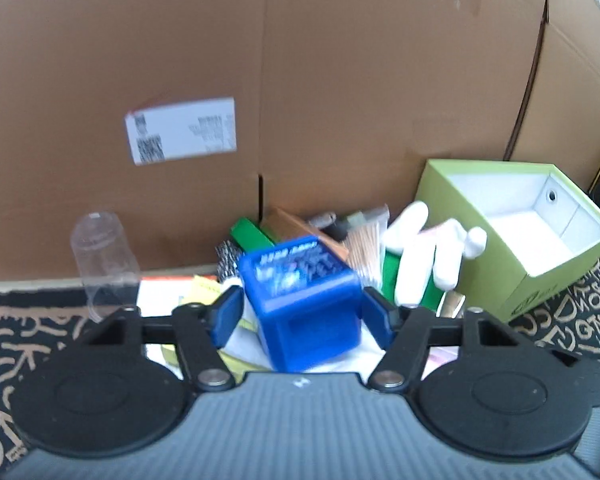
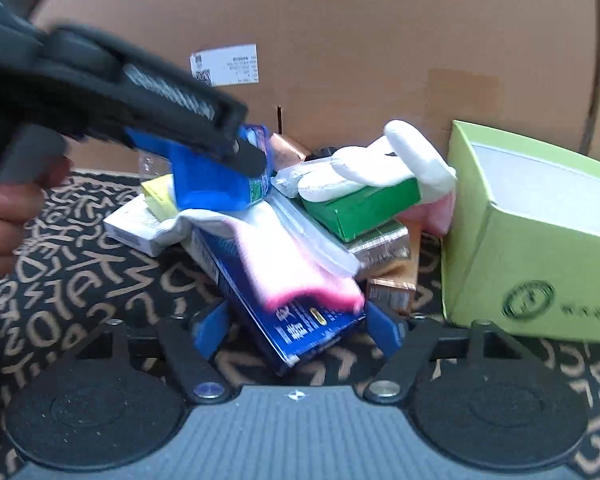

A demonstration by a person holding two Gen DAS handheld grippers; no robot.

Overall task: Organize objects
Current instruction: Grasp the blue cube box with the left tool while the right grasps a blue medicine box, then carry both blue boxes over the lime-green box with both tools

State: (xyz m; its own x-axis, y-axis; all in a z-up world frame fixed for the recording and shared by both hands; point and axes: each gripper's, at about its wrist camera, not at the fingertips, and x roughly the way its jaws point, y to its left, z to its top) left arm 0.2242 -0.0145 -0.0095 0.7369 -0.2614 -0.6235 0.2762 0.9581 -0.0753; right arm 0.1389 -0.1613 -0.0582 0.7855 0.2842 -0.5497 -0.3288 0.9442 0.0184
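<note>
On the patterned cloth (image 2: pixel 80 264) in front of a cardboard wall (image 1: pixel 340 80), the sorting looks barely begun: the light green box (image 1: pixel 540 264) stands tilted at the right with its white inside empty, while a heap of small things lies just beside it. In that heap are a green carton (image 2: pixel 364 208), a white glove (image 2: pixel 400 160) draped over it, a pink and white cloth (image 2: pixel 284 256), a flat dark blue box (image 2: pixel 296 328), a clear plastic bag (image 2: pixel 312 236), a bundle of thin wooden sticks (image 1: pixel 366 248) and a white carton (image 2: pixel 132 228); a clear plastic cup (image 1: pixel 100 256) stands apart at the left. The left gripper (image 1: pixel 300 312) has its 2 blue pads on either side of a blue box (image 1: pixel 300 300), and the right wrist view shows that box lifted off the pile, so it is held, though blur hides whether the pads press evenly. The blue box is squat, hard-sided plastic or card with shiny print on its top and a pale label on 1 end; it sits slightly skewed in the grip. The right gripper (image 2: pixel 296 328) hangs with jaws wide around the near end of the flat dark blue box, its pads not touching it. Nearly everything remains to be put away, probably into the light green box.
</note>
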